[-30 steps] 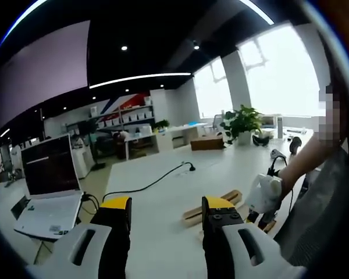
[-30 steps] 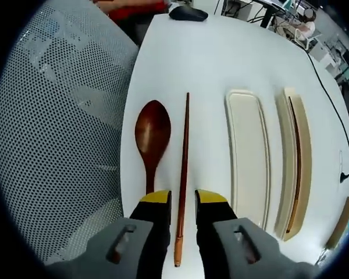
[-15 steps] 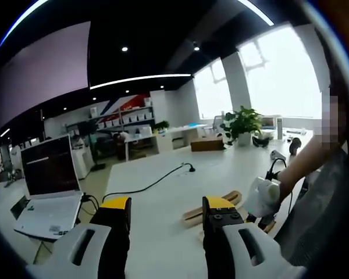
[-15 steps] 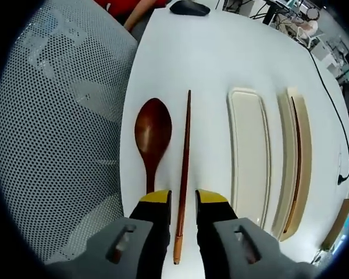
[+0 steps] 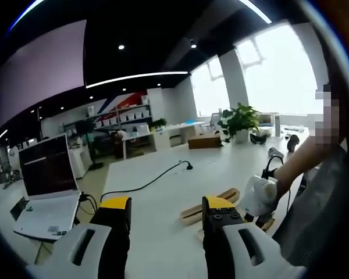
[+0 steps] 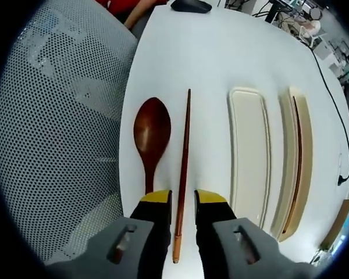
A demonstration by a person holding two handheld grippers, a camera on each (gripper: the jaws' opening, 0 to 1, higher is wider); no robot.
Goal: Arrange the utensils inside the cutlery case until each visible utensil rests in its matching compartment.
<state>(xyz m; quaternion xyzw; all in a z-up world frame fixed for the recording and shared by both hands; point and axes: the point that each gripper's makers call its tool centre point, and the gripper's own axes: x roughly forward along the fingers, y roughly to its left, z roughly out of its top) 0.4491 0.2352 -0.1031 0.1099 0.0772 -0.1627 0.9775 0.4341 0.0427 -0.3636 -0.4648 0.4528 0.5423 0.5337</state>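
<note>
In the right gripper view a dark wooden spoon (image 6: 152, 131) and a long brown chopstick (image 6: 183, 163) lie side by side on the white table. My right gripper (image 6: 183, 200) is open, its jaws standing either side of the chopstick's near end with gaps on both sides. To the right lie a cream tray part of the cutlery case (image 6: 249, 151) and a tan part (image 6: 305, 174) holding a second chopstick (image 6: 295, 168). In the left gripper view my left gripper (image 5: 166, 209) hangs open over the table, holding nothing. The wooden case (image 5: 212, 204) lies beyond it, beside the right gripper (image 5: 257, 196) in a person's hand.
A grey mesh chair (image 6: 58, 116) stands against the table's left edge. A black mouse (image 6: 189, 6) lies at the far end and a black cable (image 6: 331, 99) runs along the right. In the left gripper view are a laptop (image 5: 43, 174), a cable (image 5: 151, 183) and a plant (image 5: 238, 122).
Both views have drifted very slightly. The spoon, chopsticks and case parts lie where they were, and both grippers keep the same opening.
</note>
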